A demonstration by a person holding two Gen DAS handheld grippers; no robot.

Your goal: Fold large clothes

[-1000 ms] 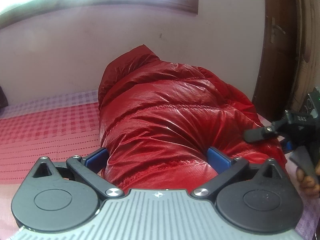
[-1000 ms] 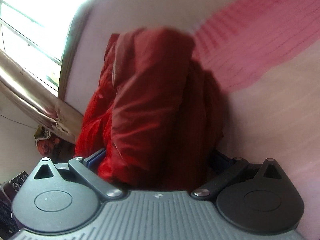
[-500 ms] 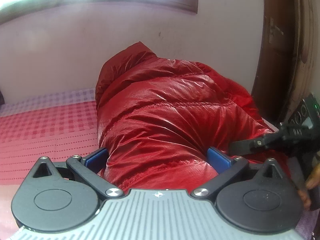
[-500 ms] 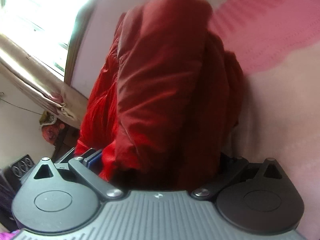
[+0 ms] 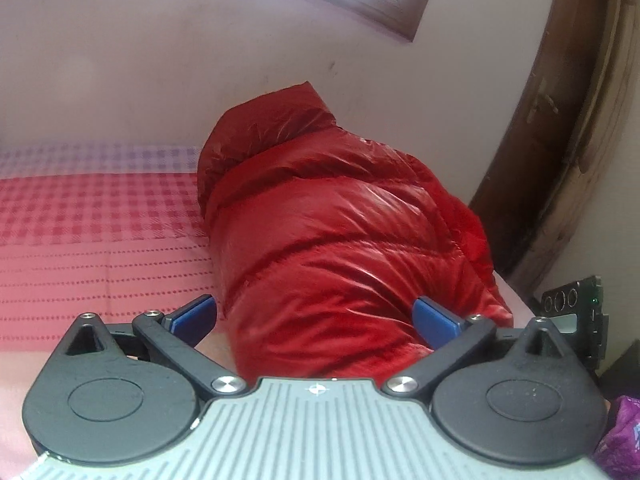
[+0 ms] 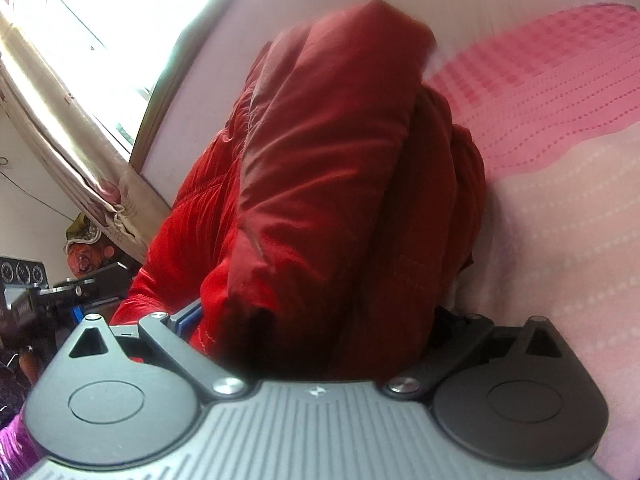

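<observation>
We see the red jacket lying bundled on the pink bedsheet near the wall. Our left gripper is spread wide, its blue pads flanking the jacket's near end. Our right gripper also straddles the jacket with jaws wide, fabric filling the gap between them.
</observation>
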